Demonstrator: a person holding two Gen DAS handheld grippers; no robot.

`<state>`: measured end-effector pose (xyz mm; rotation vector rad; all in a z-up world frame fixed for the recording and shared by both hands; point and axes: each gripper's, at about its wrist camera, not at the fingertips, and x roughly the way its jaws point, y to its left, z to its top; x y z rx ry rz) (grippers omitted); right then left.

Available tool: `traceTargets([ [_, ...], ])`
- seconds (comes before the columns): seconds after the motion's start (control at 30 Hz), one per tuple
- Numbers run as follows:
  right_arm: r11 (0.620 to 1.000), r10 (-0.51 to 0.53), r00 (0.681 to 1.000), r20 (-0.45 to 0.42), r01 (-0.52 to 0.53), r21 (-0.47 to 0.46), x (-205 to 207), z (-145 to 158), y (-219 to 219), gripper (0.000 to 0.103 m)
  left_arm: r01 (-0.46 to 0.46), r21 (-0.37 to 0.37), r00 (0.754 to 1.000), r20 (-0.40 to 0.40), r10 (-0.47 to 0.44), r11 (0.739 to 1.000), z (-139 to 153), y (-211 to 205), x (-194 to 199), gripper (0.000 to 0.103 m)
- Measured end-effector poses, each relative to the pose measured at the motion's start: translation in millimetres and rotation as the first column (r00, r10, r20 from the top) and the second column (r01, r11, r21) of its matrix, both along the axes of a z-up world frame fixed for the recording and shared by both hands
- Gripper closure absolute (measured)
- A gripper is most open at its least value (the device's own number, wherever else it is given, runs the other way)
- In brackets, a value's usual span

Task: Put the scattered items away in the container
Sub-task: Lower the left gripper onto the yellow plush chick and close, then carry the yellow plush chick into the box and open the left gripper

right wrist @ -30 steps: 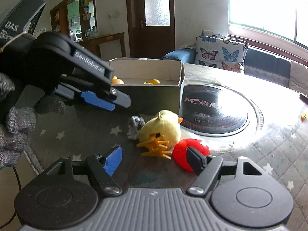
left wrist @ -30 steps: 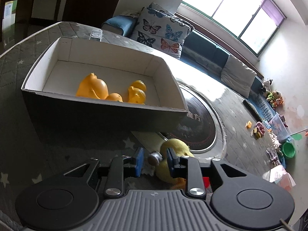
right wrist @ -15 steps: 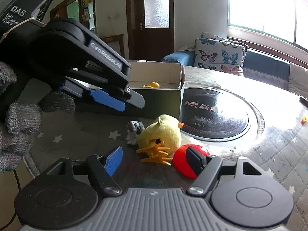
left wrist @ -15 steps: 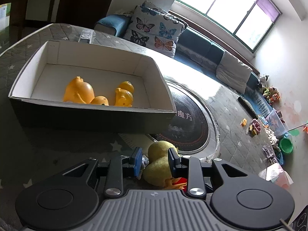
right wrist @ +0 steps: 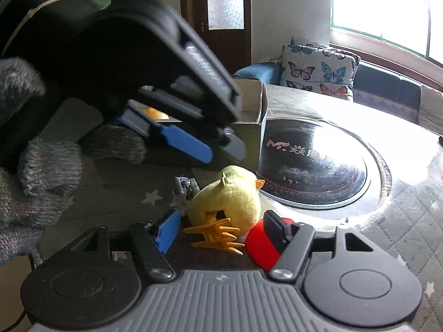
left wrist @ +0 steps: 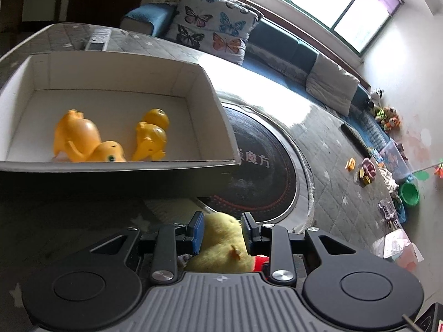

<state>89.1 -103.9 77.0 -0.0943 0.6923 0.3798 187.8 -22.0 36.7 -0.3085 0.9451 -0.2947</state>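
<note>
A yellow plush chick point(right wrist: 229, 196) lies on the table with orange feet toward me, a red toy point(right wrist: 261, 246) at its right and a small grey figure point(right wrist: 185, 188) at its left. My left gripper point(left wrist: 223, 231) is open, its jaws straddling the chick point(left wrist: 221, 246) from above; in the right wrist view it hovers just over the chick point(right wrist: 210, 149). My right gripper point(right wrist: 224, 228) is open and empty, low in front of the chick. The white cardboard box point(left wrist: 218, 102) beyond holds yellow rubber toys point(left wrist: 83, 141).
A round black glass inset point(right wrist: 313, 160) lies right of the box. A remote point(left wrist: 97, 40) rests on the table behind the box. A sofa with butterfly cushions point(left wrist: 216, 30) runs along the window. Toys litter the floor point(left wrist: 387, 171) at right.
My left gripper has come down and forward over the plush chick, so the chick now sits between its jaws. My right gripper has edged slightly closer to the chick and red toy.
</note>
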Motion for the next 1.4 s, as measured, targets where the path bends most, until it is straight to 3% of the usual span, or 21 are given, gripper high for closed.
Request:
traceTargets([
  [0.57, 0.998, 0.037, 0.999, 0.000, -0.037, -0.058, 8.1, -6.4, 11.0, 0.040, 0.039, 0.043, 0.998, -0.055, -0.036, 0.998, -14.0, -16.3, 21.9, 0.071],
  [0.9, 0.998, 0.027, 1.000, -0.007, -0.027, -0.064, 11.6, -8.9, 9.4, 0.042, 0.036, 0.043, 0.997, -0.074, -0.033, 0.998, -22.7, -17.5, 28.4, 0.065],
  [1.03, 0.998, 0.017, 1.000, -0.004, -0.018, -0.057, 12.0, -8.0, 8.1, 0.047, 0.033, 0.034, 0.997, -0.071, -0.031, 0.999, -24.1, -17.0, 28.1, 0.065],
  [1.23, 0.999, 0.022, 1.000, 0.020, -0.021, -0.049, 6.6, 3.7, 4.6, 0.048, 0.035, 0.009, 0.998, -0.048, -0.035, 0.999, -13.9, -12.4, 20.0, 0.067],
  [1.4, 0.998, 0.041, 0.997, 0.067, -0.038, -0.050, 2.7, 22.5, 5.8, 0.048, 0.012, -0.015, 1.000, 0.017, -0.012, 1.000, 14.3, 2.1, 14.1, 0.067],
])
